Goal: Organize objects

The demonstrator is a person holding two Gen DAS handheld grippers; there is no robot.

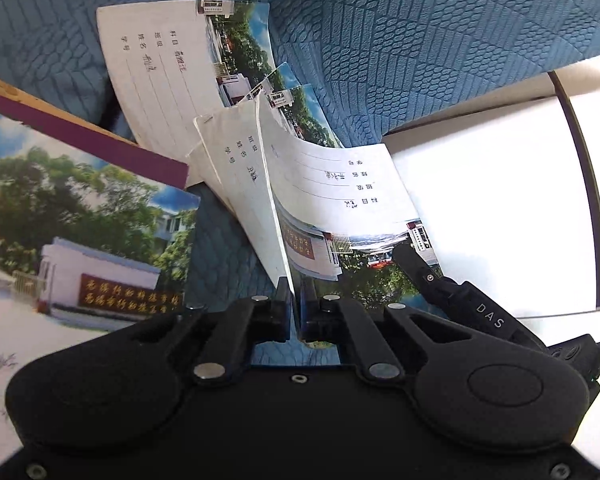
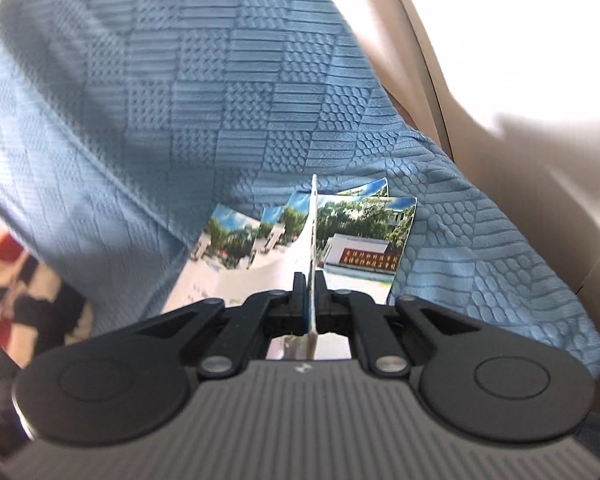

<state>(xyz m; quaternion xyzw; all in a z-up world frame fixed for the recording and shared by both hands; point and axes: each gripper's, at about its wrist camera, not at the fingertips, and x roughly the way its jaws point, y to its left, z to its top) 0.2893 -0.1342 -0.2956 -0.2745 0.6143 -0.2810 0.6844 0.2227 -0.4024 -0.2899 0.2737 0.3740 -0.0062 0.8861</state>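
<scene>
Several thin exercise books with a photo cover of trees and a gate lie on a blue blanket (image 1: 420, 40). My left gripper (image 1: 296, 300) is shut on the near edge of one book (image 1: 340, 184), which rises bent, its white name panel facing up. My right gripper (image 1: 400, 250) grips the same book's photo edge from the right. In the right wrist view, that gripper (image 2: 310, 284) is shut on a cover (image 2: 311, 220) seen edge-on. Another book (image 1: 160, 80) lies behind, and a further one (image 1: 80, 220) is close at the left.
A purple-edged book (image 1: 80, 132) sits under the left one. More photo-cover books (image 2: 364, 236) fan out on the blanket (image 2: 180, 100). A white surface with a dark rim (image 1: 580, 160) lies to the right. A beige frame (image 2: 420, 60) and patterned red-black cloth (image 2: 20, 280) border the blanket.
</scene>
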